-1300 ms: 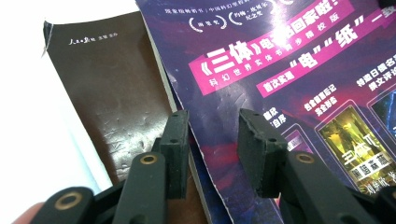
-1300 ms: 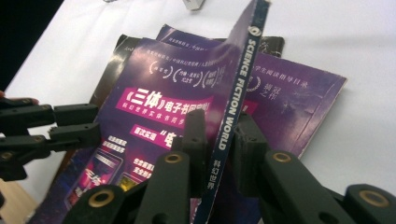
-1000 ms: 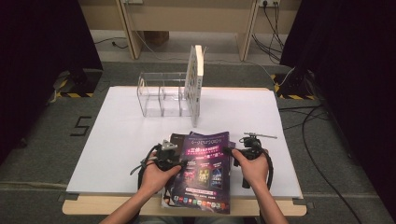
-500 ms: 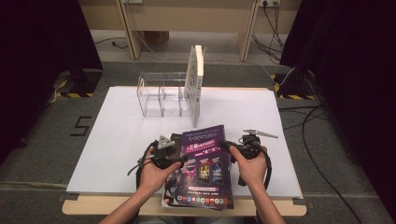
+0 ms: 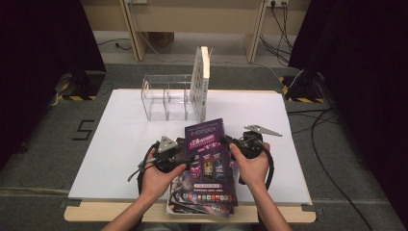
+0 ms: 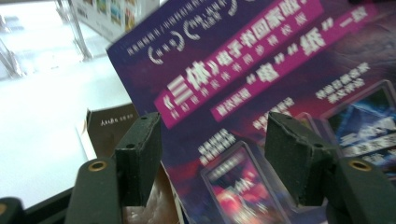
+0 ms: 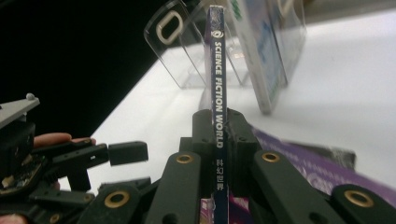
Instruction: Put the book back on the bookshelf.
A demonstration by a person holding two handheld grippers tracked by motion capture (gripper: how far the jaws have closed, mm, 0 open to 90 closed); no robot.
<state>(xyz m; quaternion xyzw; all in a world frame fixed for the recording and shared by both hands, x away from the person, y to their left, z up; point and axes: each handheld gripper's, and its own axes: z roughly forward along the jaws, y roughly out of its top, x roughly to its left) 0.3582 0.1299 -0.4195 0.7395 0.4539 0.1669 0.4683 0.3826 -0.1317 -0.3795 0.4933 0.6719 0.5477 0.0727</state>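
A purple magazine hangs tilted above a stack of magazines at the table's front edge. My right gripper is shut on its right edge; in the right gripper view the jaws clamp the dark blue spine, which stands upright. My left gripper is at the magazine's left edge. Its jaws have just been opening and stand wide apart, with the purple cover seen between them and neither pad pressing on it.
A clear acrylic rack stands at the back of the white table, with a book upright in its right slot. A brown booklet lies beneath the magazine's left edge. Dark curtains flank the table.
Both hands have risen a little and the purple magazine has come up off the stack with them. The left gripper's jaws have spread wider.
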